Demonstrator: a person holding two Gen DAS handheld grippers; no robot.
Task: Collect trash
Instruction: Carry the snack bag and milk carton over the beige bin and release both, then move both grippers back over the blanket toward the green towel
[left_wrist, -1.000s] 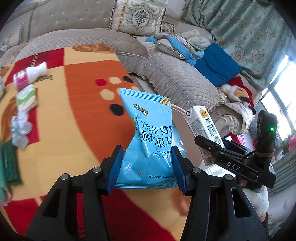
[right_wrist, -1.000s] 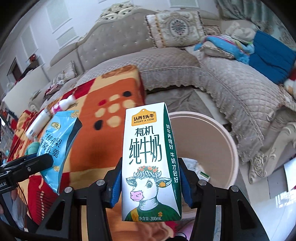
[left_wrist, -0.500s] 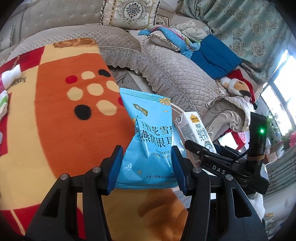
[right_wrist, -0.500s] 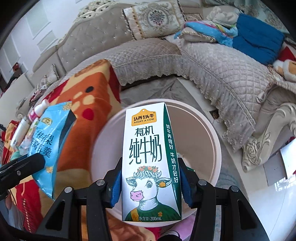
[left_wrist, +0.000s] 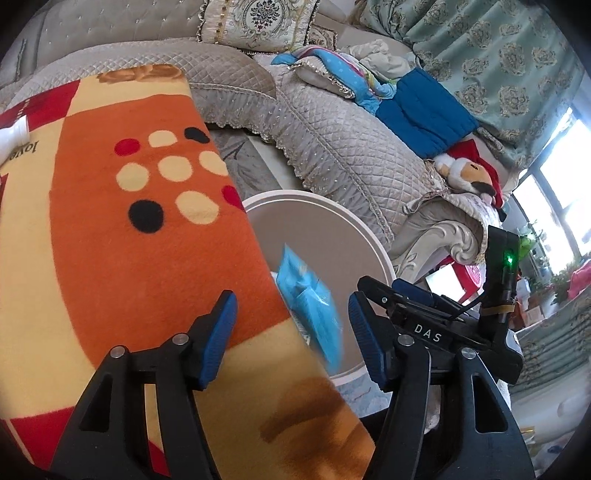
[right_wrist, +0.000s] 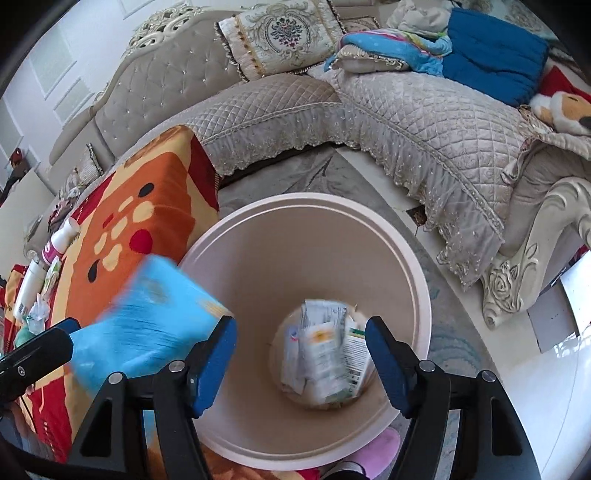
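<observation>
Right wrist view: both hand-held grippers (right_wrist: 301, 360) (left_wrist: 291, 328) gape wide above the bin (right_wrist: 258, 236) holding a milk carton (right_wrist: 325, 358).

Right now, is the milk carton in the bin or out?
In. The white milk carton lies blurred at the bottom of the round beige bin; the right gripper is open.

Left gripper (left_wrist: 291, 328) and right gripper (right_wrist: 301, 358), jaws spread wide, nothing held.

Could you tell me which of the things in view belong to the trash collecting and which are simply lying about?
Part of the job:
blue snack bag
milk carton
bin
bottles

Just lying about:
cushion
plush toy
blue blanket
</observation>
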